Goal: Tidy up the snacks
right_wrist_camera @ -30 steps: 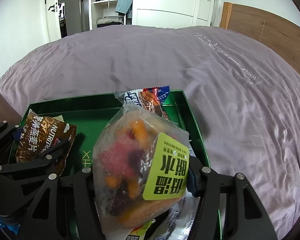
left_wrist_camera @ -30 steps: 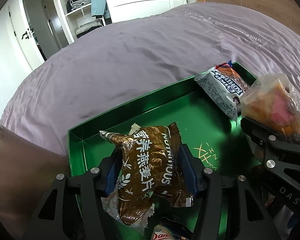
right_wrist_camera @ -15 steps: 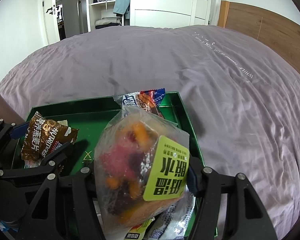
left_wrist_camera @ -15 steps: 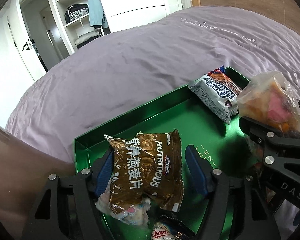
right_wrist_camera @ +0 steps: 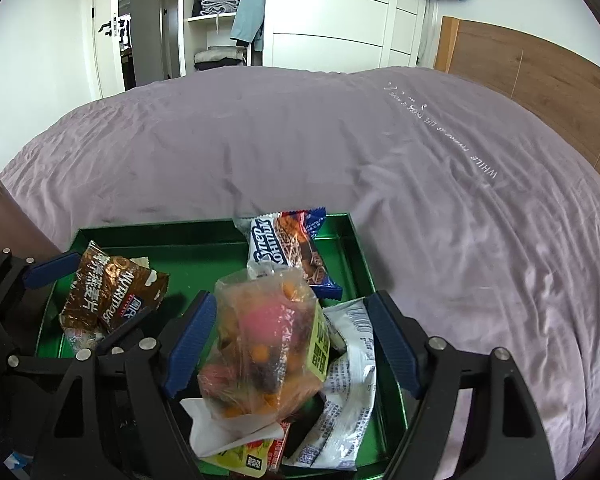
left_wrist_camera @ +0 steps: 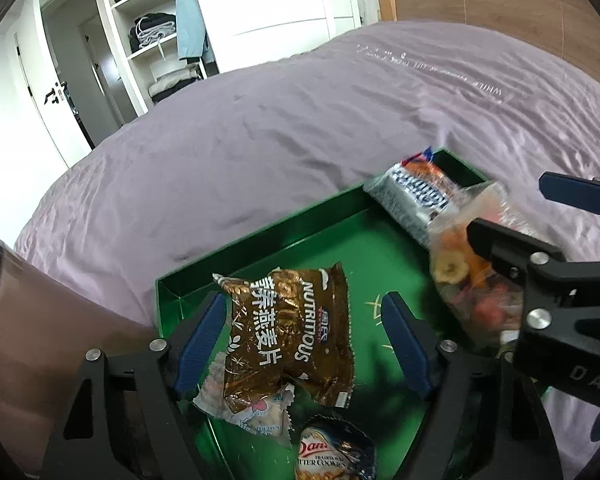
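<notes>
A green tray (left_wrist_camera: 260, 240) (right_wrist_camera: 160, 228) lies on the bed with several snack packets in it. A brown oat packet (left_wrist_camera: 292, 328) (right_wrist_camera: 112, 296) rests flat in its left part, between the opening jaws of my left gripper (left_wrist_camera: 304, 320); the pads stand off it. A clear bag of dried fruit (right_wrist_camera: 264, 344) (left_wrist_camera: 464, 276) sits on other packets at the tray's right, between the opening jaws of my right gripper (right_wrist_camera: 290, 308), which no longer press it. A white and blue packet (left_wrist_camera: 416, 196) (right_wrist_camera: 288, 248) leans on the far rim.
A round cookie packet (left_wrist_camera: 332, 456) and a small pink-white packet (left_wrist_camera: 252, 412) lie at the tray's near end, and a white packet (right_wrist_camera: 352, 380) lies under the fruit bag. The purple bedspread (right_wrist_camera: 420, 200) stretches beyond. A wooden headboard (right_wrist_camera: 540, 80) stands at the right and a wardrobe behind.
Both grippers have opened and lifted a little. The brown packet has been let go and lies in the tray. The fruit bag has dropped out of the right jaws onto the packets below.
</notes>
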`<state>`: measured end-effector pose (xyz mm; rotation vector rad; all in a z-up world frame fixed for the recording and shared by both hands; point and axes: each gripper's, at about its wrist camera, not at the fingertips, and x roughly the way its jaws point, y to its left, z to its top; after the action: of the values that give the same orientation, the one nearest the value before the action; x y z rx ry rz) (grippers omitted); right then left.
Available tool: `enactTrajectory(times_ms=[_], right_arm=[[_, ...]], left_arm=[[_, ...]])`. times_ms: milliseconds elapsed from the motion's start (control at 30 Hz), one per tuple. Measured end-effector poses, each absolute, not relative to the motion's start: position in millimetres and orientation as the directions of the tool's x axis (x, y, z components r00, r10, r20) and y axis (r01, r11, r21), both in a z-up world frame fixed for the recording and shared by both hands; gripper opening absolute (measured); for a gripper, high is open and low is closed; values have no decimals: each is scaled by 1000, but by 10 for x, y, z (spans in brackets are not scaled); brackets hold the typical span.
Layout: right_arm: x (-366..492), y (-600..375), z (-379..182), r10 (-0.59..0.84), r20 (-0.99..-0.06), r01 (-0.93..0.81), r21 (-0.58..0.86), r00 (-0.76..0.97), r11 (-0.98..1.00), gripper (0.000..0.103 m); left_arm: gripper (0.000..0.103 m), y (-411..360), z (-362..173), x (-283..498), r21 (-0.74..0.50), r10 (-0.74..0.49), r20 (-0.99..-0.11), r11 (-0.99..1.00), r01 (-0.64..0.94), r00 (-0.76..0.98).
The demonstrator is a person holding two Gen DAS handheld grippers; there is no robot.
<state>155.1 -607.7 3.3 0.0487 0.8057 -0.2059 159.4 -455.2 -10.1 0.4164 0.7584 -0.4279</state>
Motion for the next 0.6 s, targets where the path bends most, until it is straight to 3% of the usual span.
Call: enactTrajectory(times_ms=[600], right_arm=[[997,-6107,497,-230,-674,276,-40,702,960,103]], left_arm=[[76,-4485,274,1249,116,-295,-732,834,539,614]])
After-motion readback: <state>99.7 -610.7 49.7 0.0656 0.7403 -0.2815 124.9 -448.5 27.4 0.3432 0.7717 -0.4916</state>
